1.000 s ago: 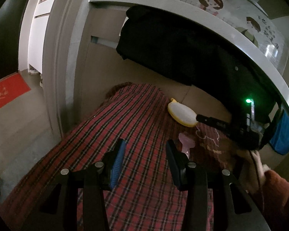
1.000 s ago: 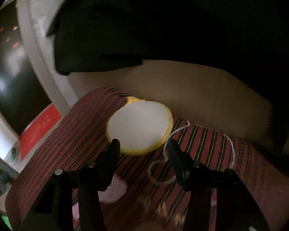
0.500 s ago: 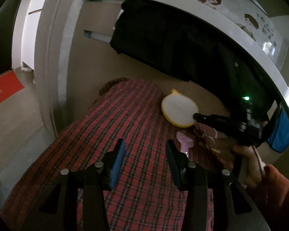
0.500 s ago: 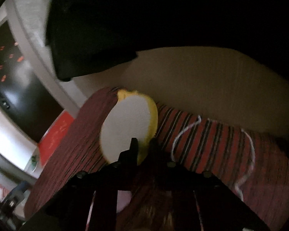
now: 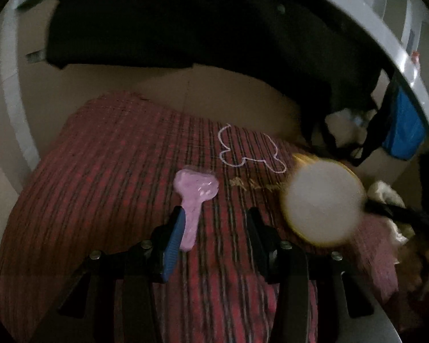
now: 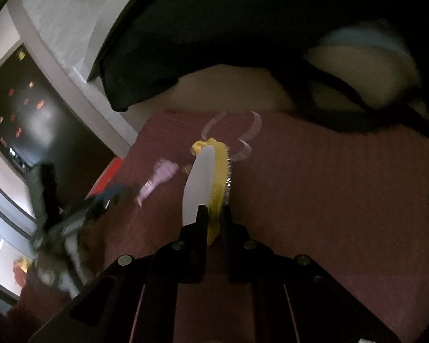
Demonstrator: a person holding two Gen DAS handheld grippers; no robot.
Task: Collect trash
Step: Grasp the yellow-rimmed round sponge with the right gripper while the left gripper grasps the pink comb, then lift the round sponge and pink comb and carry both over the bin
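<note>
Right gripper [image 6: 213,217] sits low centre in the right wrist view, jaws closed tight on the edge of a round yellow-rimmed disc [image 6: 206,183], white face to the left, held edge-on and lifted off the red plaid cloth [image 6: 329,188]. In the left wrist view the same disc shows as a blurred white circle at centre right, with the right gripper's dark fingers coming in from the right edge.

Left gripper [image 5: 214,228] is at bottom centre of its view, jaws apart and opening, nothing clamped. The blue pad of the left finger is just beside the handle of a pink plastic piece [image 5: 196,197] that lies flat on the cloth, mid-frame; whether they touch, cannot tell.

White string [image 5: 243,151] lies looped on the cloth above the pink piece, upper centre. Black fabric [image 5: 186,28] hangs across the top of both views. Blue bag [image 5: 403,134] at the right edge, blurred.
</note>
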